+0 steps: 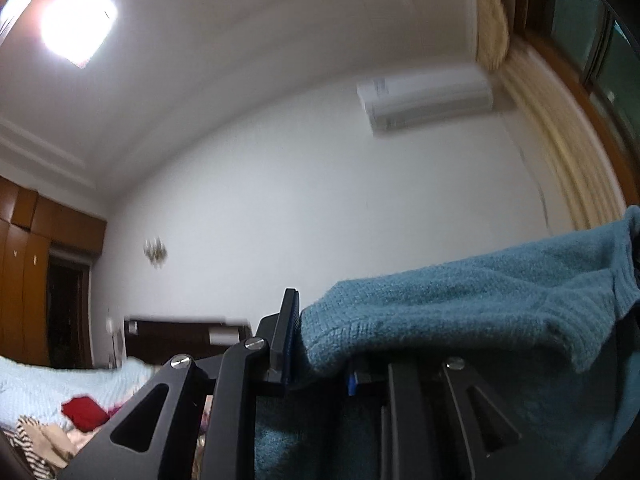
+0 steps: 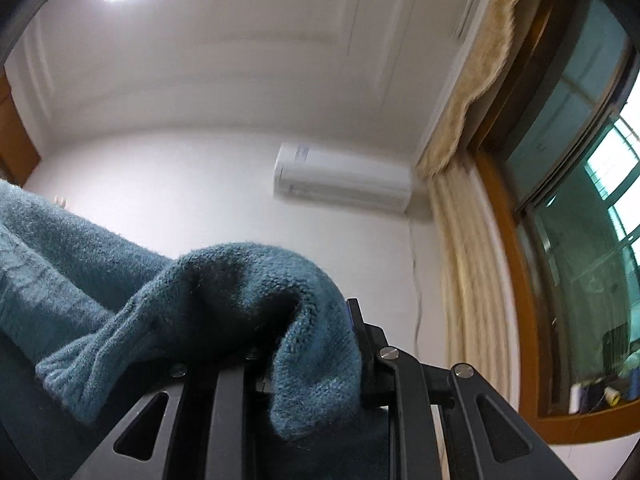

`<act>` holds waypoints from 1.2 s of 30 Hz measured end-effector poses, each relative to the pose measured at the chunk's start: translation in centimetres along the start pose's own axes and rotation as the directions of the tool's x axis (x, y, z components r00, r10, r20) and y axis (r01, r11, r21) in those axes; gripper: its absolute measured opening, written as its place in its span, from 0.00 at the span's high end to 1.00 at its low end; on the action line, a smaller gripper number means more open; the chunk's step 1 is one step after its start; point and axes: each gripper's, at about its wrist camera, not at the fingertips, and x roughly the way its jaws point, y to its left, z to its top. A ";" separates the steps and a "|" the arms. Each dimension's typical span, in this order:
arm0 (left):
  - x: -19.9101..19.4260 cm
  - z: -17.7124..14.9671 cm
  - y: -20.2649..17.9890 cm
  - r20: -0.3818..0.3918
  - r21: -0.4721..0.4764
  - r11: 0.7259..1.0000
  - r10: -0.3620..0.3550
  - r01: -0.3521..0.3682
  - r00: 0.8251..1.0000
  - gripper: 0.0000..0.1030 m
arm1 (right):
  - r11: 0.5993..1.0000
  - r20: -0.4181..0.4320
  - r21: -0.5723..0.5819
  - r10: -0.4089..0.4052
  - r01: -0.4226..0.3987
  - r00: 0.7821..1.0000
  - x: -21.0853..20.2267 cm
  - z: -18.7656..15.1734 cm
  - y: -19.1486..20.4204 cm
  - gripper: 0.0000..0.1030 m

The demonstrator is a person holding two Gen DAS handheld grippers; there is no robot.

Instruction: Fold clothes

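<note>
Left wrist view: left gripper (image 1: pixel 320 344) is clamped on a teal knit sweater (image 1: pixel 460 304), raised toward the ceiling; right gripper (image 2: pixel 316 344) likewise pinches it. Sweater spans between both tongs, soft, floppy, stretchy, likely light; grip ribbed edges.

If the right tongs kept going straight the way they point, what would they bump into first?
Probably nothing soon. The right tongs, clamped on the blue sweater, point up at the white wall near the air conditioner. The way looks free until that wall, though how far off it is is unclear.
</note>
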 end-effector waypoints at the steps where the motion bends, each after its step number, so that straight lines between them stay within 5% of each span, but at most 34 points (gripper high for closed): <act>1: 1.8 -1.1 -0.6 -0.044 0.005 1.000 -0.001 0.001 0.999 0.78 | 1.000 -0.038 -0.008 0.013 -0.013 0.999 1.6 -1.1 0.5 0.78; 6: 10.7 -6.4 -3.3 -0.262 0.027 1.000 -0.001 0.008 0.965 0.78 | 0.995 -0.268 -0.035 0.083 -0.096 0.960 8.6 -8.3 3.9 0.78; 10: 16.2 -11.0 -5.0 -0.417 0.032 0.999 -0.006 0.022 0.909 0.78 | 0.985 -0.476 -0.015 0.142 -0.170 0.868 13.4 -15.9 6.6 0.78; 13: 19.3 -14.5 -5.8 -0.520 0.027 0.999 -0.015 0.034 0.854 0.78 | 0.977 -0.623 -0.023 0.152 -0.213 0.767 16.4 -22.7 9.0 0.78; 18: 24.6 -20.5 -7.3 -0.675 0.016 0.998 -0.029 0.054 0.737 0.72 | 0.968 -0.763 -0.016 0.151 -0.252 0.628 19.1 -30.5 11.3 0.78; 21: 27.7 -24.1 -8.1 -0.756 0.007 0.998 -0.037 0.065 0.653 0.60 | 0.963 -0.840 0.009 0.154 -0.270 0.520 21.4 -33.6 11.5 0.75; 24: 30.9 -27.7 -9.0 -0.827 -0.002 0.997 -0.044 0.074 0.560 0.56 | 0.962 -0.880 0.048 0.168 -0.270 0.444 22.4 -35.7 11.6 0.58; 25: 32.0 -28.9 -9.3 -0.848 -0.006 0.997 -0.046 0.077 0.527 0.55 | 0.962 -0.889 0.063 0.175 -0.265 0.424 22.7 -36.2 11.6 0.40; 26: 32.8 -29.8 -9.5 -0.865 -0.009 0.997 -0.048 0.080 0.499 0.55 | 0.962 -0.897 0.079 0.183 -0.261 0.403 23.0 -36.8 11.5 0.34; 31: 32.1 -29.9 -8.5 -0.880 -0.024 0.995 -0.067 0.098 0.470 0.52 | 0.958 -0.916 0.203 0.260 -0.204 0.307 23.6 -37.5 9.8 0.34; 36: 31.2 -29.9 -7.5 -0.893 -0.034 0.992 -0.084 0.118 0.442 0.33 | 0.950 -0.916 0.138 0.230 -0.279 0.328 22.0 -35.5 9.4 0.34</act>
